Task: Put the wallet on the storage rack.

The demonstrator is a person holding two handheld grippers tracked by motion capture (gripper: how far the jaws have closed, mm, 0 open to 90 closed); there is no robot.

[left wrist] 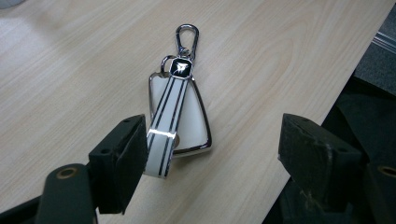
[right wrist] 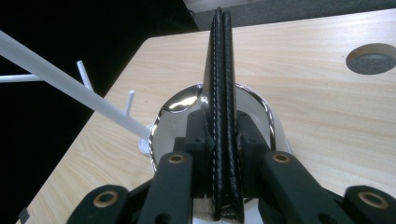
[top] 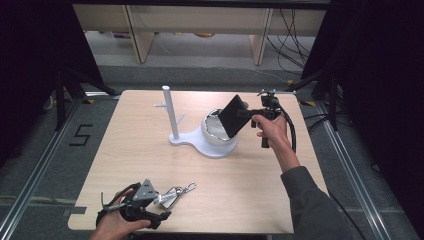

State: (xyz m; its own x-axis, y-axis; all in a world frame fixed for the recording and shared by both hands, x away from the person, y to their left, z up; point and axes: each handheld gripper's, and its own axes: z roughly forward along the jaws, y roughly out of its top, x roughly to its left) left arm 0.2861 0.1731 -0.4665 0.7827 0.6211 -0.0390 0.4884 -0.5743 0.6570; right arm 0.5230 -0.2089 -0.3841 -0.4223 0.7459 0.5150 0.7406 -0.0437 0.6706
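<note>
While the right gripper [right wrist: 223,140] stands clamped on a flat black stitched-leather wallet [right wrist: 222,93], holding it edge-up between its jaws, that wallet hangs tilted just above the shiny chrome-lined bowl [right wrist: 180,112] of a white stand [top: 200,145] near the far middle of the light wooden table [top: 240,185]. From the high view the wallet [top: 232,116] leans over the bowl's right rim, and whether its lower corner touches the metal cannot be told.

At the near left edge of the table, the left gripper [left wrist: 210,149] is spread wide and has hold of nothing. Between its jaws lies a white key fob with a chrome frame, a striped white strap and a silver clasp [left wrist: 180,112]. Its long axis runs straight away from the gripper, clasp farthest, and the folded end of the strap sits just beside the left jaw, so it lies off-centre in the gap. The left hand [top: 117,225] is by far the nearer to it; closing would likely call for a small shift toward that side first.

A thin white post with short pegs [top: 169,112] rises from the stand beside the bowl. The underside of the fob is hidden, and the wallet screens part of the bowl.
</note>
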